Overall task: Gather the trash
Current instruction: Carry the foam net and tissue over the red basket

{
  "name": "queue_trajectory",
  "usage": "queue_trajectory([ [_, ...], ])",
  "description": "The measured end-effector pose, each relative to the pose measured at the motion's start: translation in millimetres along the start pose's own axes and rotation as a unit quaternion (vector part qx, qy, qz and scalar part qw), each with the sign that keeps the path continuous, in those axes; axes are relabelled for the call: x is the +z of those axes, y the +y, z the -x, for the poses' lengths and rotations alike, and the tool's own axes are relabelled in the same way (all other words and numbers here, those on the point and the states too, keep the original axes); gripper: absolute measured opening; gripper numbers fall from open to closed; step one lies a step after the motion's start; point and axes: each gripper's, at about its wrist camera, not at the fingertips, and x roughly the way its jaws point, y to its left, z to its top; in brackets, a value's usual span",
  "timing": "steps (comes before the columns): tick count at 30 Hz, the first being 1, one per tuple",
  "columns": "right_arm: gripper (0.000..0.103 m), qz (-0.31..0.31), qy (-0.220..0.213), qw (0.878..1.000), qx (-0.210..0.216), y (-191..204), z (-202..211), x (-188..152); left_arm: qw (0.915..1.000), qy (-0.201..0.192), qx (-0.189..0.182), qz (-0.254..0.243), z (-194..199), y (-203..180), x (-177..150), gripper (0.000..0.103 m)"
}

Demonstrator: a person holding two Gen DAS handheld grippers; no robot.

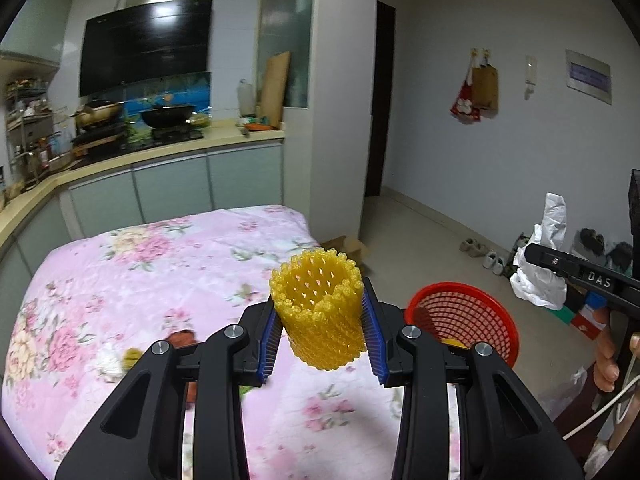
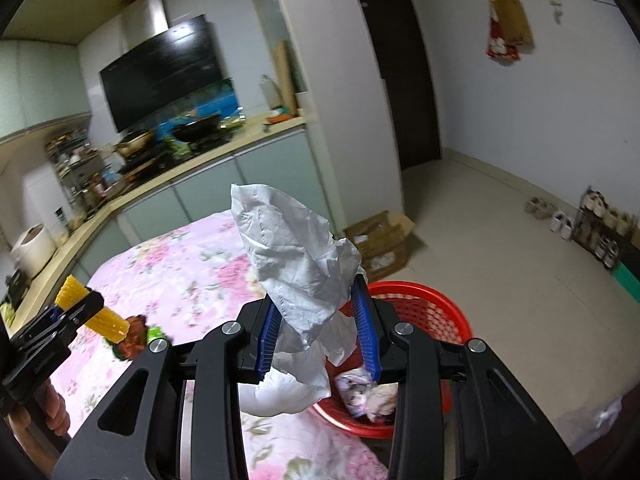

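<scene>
My left gripper (image 1: 322, 312) is shut on a yellow foam net sleeve (image 1: 318, 308) and holds it above the floral tablecloth (image 1: 160, 272). The sleeve also shows in the right wrist view (image 2: 94, 312). My right gripper (image 2: 318, 316) is shut on a crumpled white tissue (image 2: 296, 256), held just left of and above the red mesh basket (image 2: 436, 312). The basket (image 1: 468, 320) sits at the table's right edge and holds a printed wrapper (image 2: 366, 396). Reddish-brown scraps (image 2: 132, 338) with a green bit lie on the cloth.
Kitchen counter (image 1: 160, 152) with stove and pans runs behind the table. A cardboard box (image 2: 384, 236) stands on the floor past the table. Shoes (image 1: 480, 252) and a white plastic bag (image 1: 544, 264) lie by the right wall.
</scene>
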Motion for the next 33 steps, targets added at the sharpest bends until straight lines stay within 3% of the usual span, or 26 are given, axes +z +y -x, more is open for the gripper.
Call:
queue_trajectory([
  [17,0.034,-0.064,0.02,0.995,-0.078,-51.4,-17.6,-5.4,0.9943,0.048,-0.085,-0.043,-59.1,-82.1,7.7,0.035],
  [24,0.034,-0.08,0.032,0.992,-0.095,-63.8,-26.8,-7.7,0.9868,0.094,-0.12,-0.056,-94.9,-114.9,-3.1,0.035],
  [33,0.035,-0.092,0.064,0.988,-0.102,-73.0,-52.8,-16.8,0.9763,0.153,-0.135,-0.072,-146.0,-144.9,-24.5,0.035],
])
